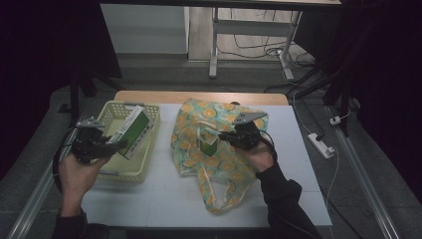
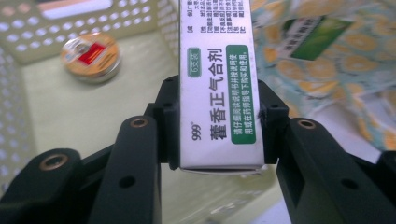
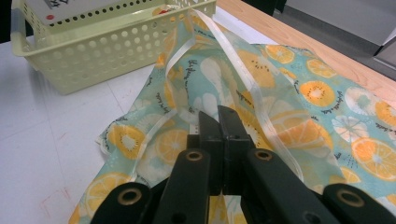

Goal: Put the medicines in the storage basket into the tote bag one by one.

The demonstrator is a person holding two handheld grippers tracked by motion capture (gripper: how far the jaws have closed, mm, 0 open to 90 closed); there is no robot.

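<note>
One white worktop [image 1: 164, 199] carries one fruit-print bag [image 1: 219, 164] at its middle and one pale yellow basket [image 1: 149, 112] near its left edge. Two green-and-white boxes are in sight: a long box [image 1: 133, 132] held over the basket, and a smaller carton [image 1: 209, 144] standing in the mouth of the bag. One round tin [image 2: 91, 56] lies on the basket floor, near a corner.

The person's left hand [image 1: 79, 172] comes in from the near left corner, its left gripper [image 1: 117, 144] pointing toward the middle of the worktop; its fingers [image 2: 166, 126] are clamped on the narrow sides of the long box, near its end, with the box tilted above the basket.

The right hand [image 1: 259, 157] rests over the bag, its right gripper [image 1: 230, 138] aimed toward the left edge, just beside the carton. Its fingers [image 3: 208, 126] are pressed together over the cloth near a pale ribbon handle [image 3: 243, 74]; whether they pinch fabric cannot be told.
</note>
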